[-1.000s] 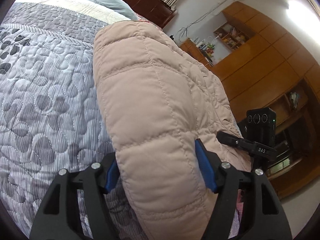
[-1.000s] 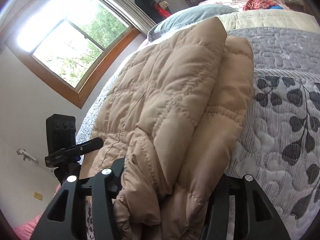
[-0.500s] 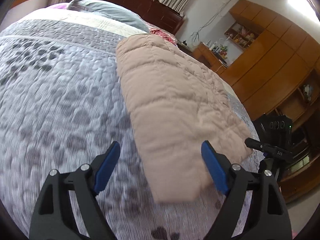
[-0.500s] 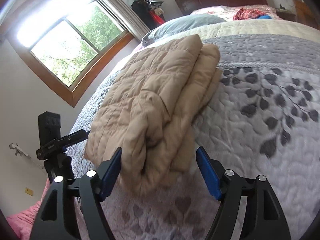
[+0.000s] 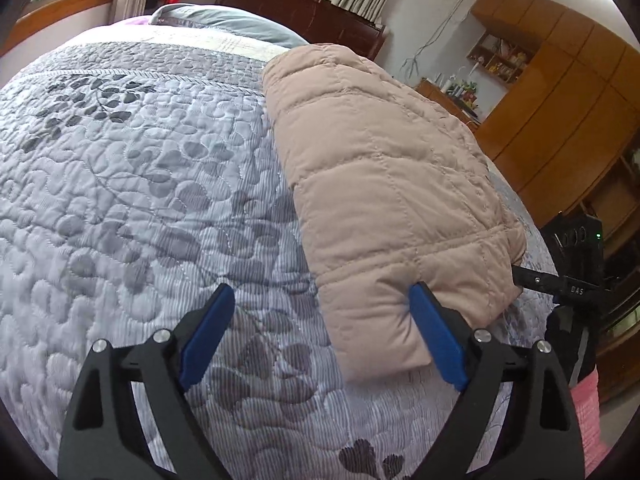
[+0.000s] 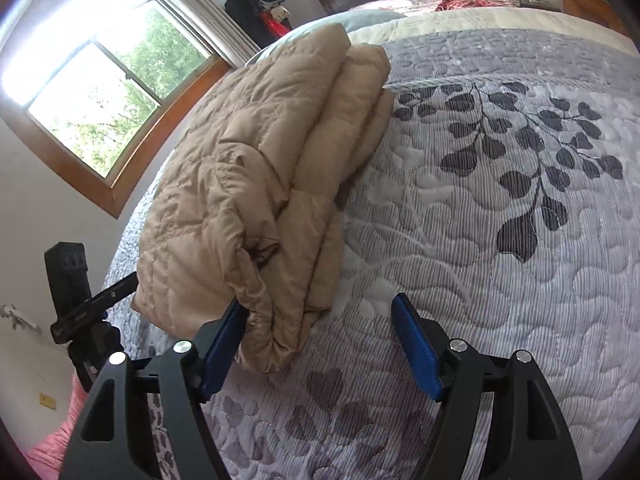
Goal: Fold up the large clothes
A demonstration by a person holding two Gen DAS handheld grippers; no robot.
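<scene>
A beige quilted jacket [image 5: 380,160] lies folded in a long bundle on the grey leaf-patterned bedspread [image 5: 140,180]. My left gripper [image 5: 320,292] hovers at its near end, jaws opening; the right blue pad [image 5: 436,340] rests against the jacket's near edge, and only a corner of it lies between the jaws, unpinched. In the right wrist view the jacket [image 6: 240,160] shows its stacked layers. My right gripper [image 6: 320,304] is open, its left pad [image 6: 224,344] beside the bundle's rounded end, which reaches partly into the gap, the other pad over bare bedspread [image 6: 500,280].
A black camera on a tripod [image 5: 576,248] stands off the bed's edge near the jacket, seen again as the tripod camera [image 6: 68,276]. A grey pillow [image 5: 224,20] and dark headboard [image 5: 304,4] lie at the far end. Wooden cabinets [image 5: 560,100] and a window [image 6: 100,92] line the walls.
Both grippers were closed around the jacket's ends a second ago; they have opened, let go and drawn back, and the jacket now lies on the bedspread.
</scene>
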